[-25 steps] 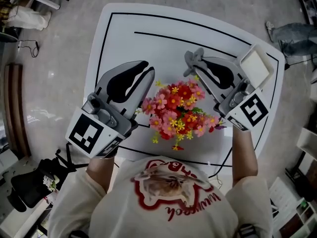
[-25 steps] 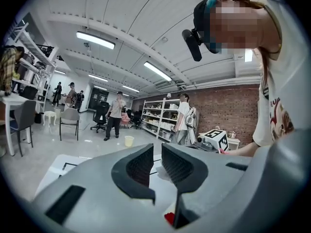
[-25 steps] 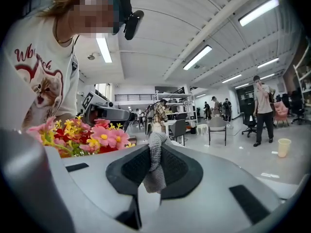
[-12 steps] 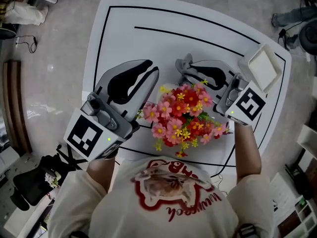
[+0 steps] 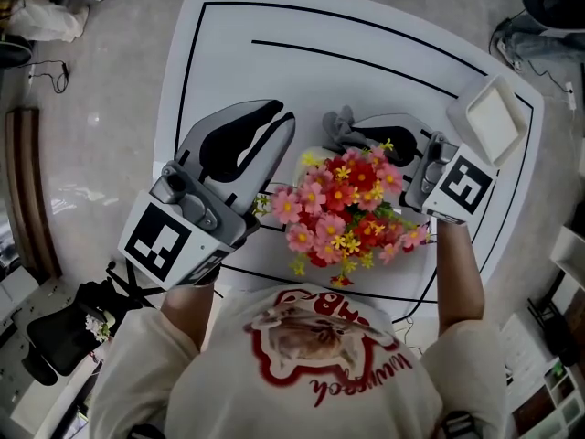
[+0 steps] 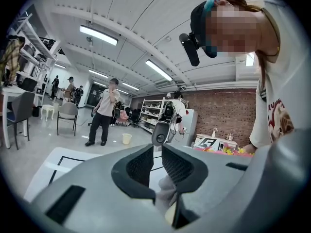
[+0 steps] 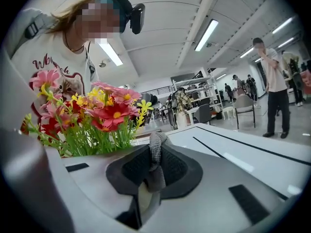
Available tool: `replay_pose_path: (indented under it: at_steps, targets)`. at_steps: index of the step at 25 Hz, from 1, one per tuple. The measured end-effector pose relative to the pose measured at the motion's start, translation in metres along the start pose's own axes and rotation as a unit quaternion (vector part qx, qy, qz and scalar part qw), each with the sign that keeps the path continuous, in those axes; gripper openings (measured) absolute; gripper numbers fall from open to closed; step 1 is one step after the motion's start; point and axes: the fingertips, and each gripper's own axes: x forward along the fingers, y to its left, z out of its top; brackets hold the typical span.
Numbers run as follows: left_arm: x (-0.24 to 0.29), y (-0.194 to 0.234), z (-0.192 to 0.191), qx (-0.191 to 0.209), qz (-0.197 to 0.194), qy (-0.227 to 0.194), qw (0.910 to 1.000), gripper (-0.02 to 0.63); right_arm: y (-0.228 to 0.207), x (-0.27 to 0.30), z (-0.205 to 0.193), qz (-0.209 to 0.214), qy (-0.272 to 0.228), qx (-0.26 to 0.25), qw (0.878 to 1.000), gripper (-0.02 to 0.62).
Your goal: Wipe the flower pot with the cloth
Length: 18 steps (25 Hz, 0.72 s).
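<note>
Where the flowers (image 5: 343, 208) spread in the head view, the flower pot sits hidden beneath them, mid-table (image 5: 219, 62), between left gripper (image 5: 281, 115) and right gripper (image 5: 352, 135); shirt (image 5: 228, 373) lettering illegible. Left gripper view: jaws pressed together, pale scrap (image 6: 165, 192) inside unidentifiable. Right gripper view: jaws pinching one grey cloth (image 7: 156, 154).
</note>
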Motion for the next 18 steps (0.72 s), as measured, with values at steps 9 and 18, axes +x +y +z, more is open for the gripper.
replay_pose_path:
  at_steps: [9, 18]
  targets:
    - [-0.005, -0.001, -0.002, 0.002, 0.004, 0.003, 1.0, 0.057, -0.002, -0.004, -0.006, -0.011, 0.001, 0.001, 1.0, 0.044]
    - [-0.006, -0.002, 0.0, 0.004, 0.009, 0.004, 0.9999, 0.057, -0.001, -0.012, -0.009, -0.014, -0.009, 0.012, 1.0, 0.044]
